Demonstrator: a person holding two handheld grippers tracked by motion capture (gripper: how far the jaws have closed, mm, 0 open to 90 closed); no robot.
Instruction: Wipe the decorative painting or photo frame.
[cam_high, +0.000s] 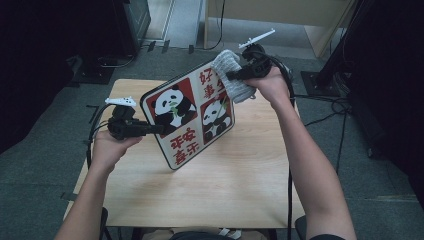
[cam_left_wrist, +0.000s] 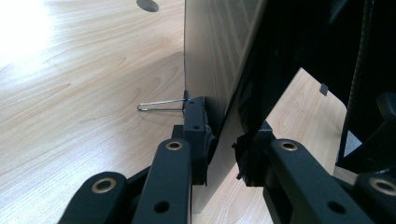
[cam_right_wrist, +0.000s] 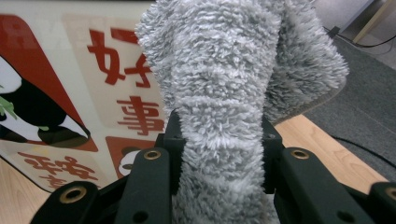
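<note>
A square board (cam_high: 190, 117) printed with pandas and red characters stands tilted on its lower corner above the wooden table (cam_high: 235, 185). My left gripper (cam_high: 155, 129) is shut on the board's left edge. In the left gripper view the board's plain back (cam_left_wrist: 215, 51) runs between the two pads of that gripper (cam_left_wrist: 223, 144), and a thin wire loop (cam_left_wrist: 161, 105) sticks out from it. My right gripper (cam_high: 234, 76) is shut on a fluffy grey cloth (cam_high: 230, 67) that rests against the board's top right corner. In the right gripper view the cloth (cam_right_wrist: 224, 70) bulges between the pads of the gripper (cam_right_wrist: 222, 140), with the board's printed face (cam_right_wrist: 70, 70) behind it.
Grey carpet surrounds the table, with cables (cam_high: 325, 117) trailing on the right. Dark equipment (cam_high: 125, 25) stands at the back left and pale wooden furniture (cam_high: 300, 15) at the back. A round hole (cam_left_wrist: 147, 4) sits in the tabletop.
</note>
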